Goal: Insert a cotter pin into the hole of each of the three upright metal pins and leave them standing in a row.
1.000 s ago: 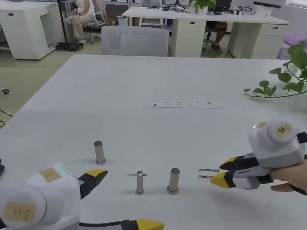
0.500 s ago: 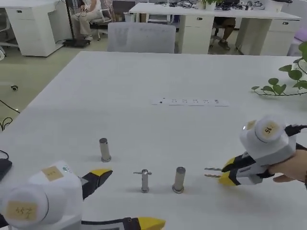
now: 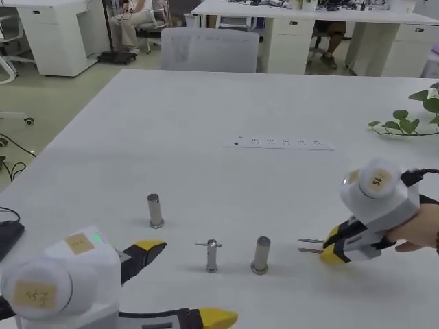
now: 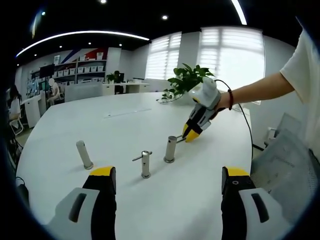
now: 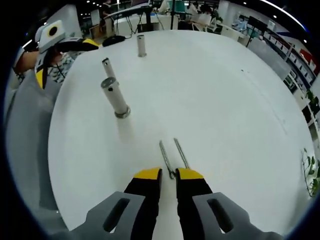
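Observation:
Three upright metal pins stand in a loose row. The left pin [image 3: 156, 210] and the right pin [image 3: 261, 255] are bare. The middle pin [image 3: 212, 255] has a cotter pin through its top. My right gripper [image 3: 330, 249] rests low on the table to the right of the right pin [image 5: 116, 97], shut on the near end of a thin cotter pin [image 5: 171, 155] whose legs point toward that pin. My left gripper [image 3: 185, 281] hovers open and holds nothing at the near left; the three pins stand beyond its jaws, the middle pin [image 4: 145, 164] between them.
The white table [image 3: 226, 103] runs far back, with a flat power strip [image 3: 278, 143] set in its middle. Plant leaves [image 3: 409, 122] reach over the right edge. A chair [image 3: 209, 49] stands at the far edge. A dark object [image 3: 8, 236] lies at the left edge.
My right gripper's jaws, spread beside the loose cotter pin a second ago, have come together on it. The left gripper has stayed put, and the head camera has shifted.

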`<state>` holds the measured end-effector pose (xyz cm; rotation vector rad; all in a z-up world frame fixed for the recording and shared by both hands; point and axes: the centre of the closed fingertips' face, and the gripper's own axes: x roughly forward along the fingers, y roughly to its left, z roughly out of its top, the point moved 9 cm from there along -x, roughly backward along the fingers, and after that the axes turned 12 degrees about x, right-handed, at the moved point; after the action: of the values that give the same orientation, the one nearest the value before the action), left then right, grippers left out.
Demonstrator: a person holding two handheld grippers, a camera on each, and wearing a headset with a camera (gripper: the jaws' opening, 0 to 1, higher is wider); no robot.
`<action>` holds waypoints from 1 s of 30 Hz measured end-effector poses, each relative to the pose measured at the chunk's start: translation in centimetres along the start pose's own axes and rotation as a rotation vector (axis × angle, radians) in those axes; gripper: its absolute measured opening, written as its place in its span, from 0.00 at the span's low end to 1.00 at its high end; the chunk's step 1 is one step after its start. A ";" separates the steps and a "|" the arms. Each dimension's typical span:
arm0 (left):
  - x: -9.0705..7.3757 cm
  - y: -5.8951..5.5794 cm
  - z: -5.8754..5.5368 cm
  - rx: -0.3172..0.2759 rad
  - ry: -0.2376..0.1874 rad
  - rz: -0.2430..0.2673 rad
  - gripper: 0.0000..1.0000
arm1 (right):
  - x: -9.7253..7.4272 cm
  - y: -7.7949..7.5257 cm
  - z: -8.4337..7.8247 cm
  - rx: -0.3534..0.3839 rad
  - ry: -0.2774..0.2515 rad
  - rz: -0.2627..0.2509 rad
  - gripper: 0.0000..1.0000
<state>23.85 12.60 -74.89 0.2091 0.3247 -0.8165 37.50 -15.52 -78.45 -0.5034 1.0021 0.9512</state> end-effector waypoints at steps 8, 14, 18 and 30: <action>0.0 0.2 0.0 -0.001 -0.004 0.001 0.87 | 0.1 -0.2 0.4 -0.052 0.046 0.024 0.10; 0.0 0.2 0.1 -0.004 -0.007 0.001 0.87 | 0.2 -0.3 0.8 -0.109 0.087 0.016 0.06; 0.0 0.3 0.0 -0.004 -0.007 0.003 0.87 | 0.2 -0.5 0.7 -0.122 0.088 0.013 0.05; -0.2 0.3 0.1 0.003 -0.005 0.007 0.86 | 0.4 -0.8 0.7 -0.159 0.077 -0.005 0.03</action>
<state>23.98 12.94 -74.66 0.2112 0.3182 -0.8109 38.62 -15.26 -78.50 -0.6796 0.9982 1.0186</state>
